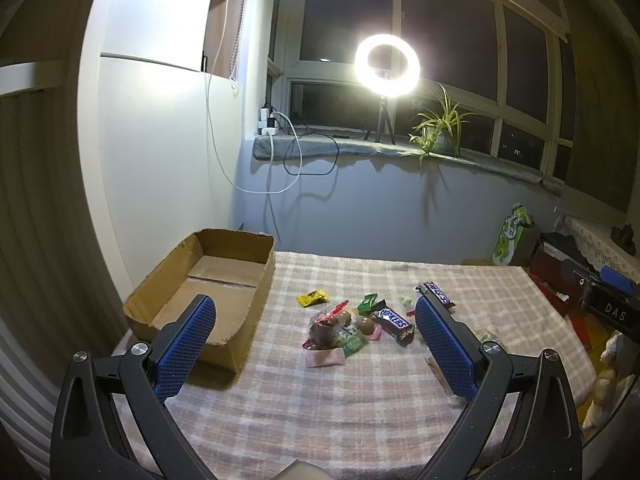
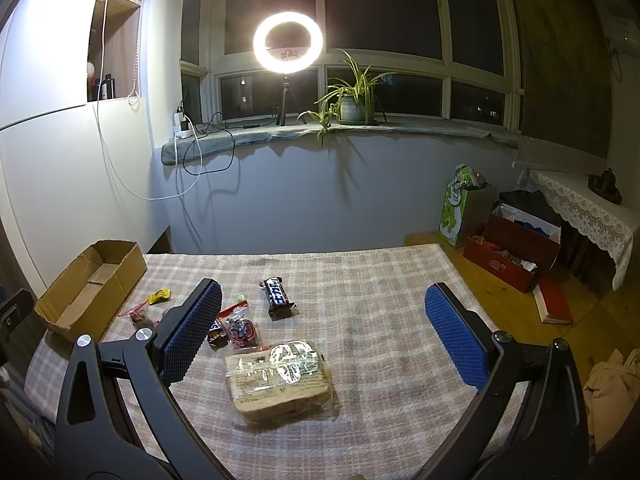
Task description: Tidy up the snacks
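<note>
1. Left wrist view: the left gripper [image 1: 316, 328] hangs above the near part of the table with its blue pads [image 1: 186, 350] spread wide and nothing between them. By my reading it is released and lined up for a first pick, not carrying anything.
2. Framed between those pads lies the loose heap of snacks: a Snickers bar [image 1: 394, 322] lying flat, a second Snickers bar [image 1: 437, 293] just behind the right pad, a yellow candy wrapper [image 1: 312, 298] a little apart on the left, and a tangle of green, red and pink wrapped sweets [image 1: 340, 330] heaped on one another.
3. The cardboard box [image 1: 256, 276] sits open-topped at the left edge of the plaid tablecloth [image 1: 320, 408], empty, near the heap. It looks like the intended bin, set close so each carry is short.
4. Right wrist view: the right gripper [image 2: 324, 326] is likewise released, its pads wide apart and holding nothing.
5. Nearest to it lies a clear-wrapped pack of bread or biscuits [image 2: 278, 380], flat on the cloth and slightly left of centre between the pads, probably its natural first target.
6. Beyond the pack lie a Snickers bar [image 2: 278, 296] and small sweets in a clear bag [image 2: 238, 326] beside the left pad; the box [image 2: 72, 312] stands far left.
</note>
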A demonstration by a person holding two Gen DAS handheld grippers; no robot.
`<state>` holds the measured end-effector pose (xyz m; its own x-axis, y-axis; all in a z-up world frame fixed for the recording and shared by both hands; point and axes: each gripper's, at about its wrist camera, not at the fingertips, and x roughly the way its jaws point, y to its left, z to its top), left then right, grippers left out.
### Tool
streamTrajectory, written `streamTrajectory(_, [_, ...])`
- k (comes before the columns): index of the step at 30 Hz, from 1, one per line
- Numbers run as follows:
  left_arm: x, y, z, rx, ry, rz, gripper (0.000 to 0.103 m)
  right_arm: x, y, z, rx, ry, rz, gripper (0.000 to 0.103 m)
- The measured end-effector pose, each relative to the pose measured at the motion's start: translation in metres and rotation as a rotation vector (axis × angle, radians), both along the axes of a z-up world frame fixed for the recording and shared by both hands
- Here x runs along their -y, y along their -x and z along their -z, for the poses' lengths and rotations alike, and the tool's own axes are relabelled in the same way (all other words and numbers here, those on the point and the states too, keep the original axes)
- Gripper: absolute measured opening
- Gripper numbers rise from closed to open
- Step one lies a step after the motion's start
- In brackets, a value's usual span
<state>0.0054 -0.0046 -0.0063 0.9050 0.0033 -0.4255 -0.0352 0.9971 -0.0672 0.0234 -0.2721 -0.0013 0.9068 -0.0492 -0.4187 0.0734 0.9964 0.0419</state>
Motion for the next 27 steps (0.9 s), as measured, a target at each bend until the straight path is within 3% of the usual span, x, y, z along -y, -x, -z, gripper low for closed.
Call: streamTrajectory(27, [0.0001, 0.0003, -0.0009, 0.004, 0.003, 0.005, 0.100, -0.0018, -0.0008, 0.0037, -0.006, 0.001, -0.003, 0.103])
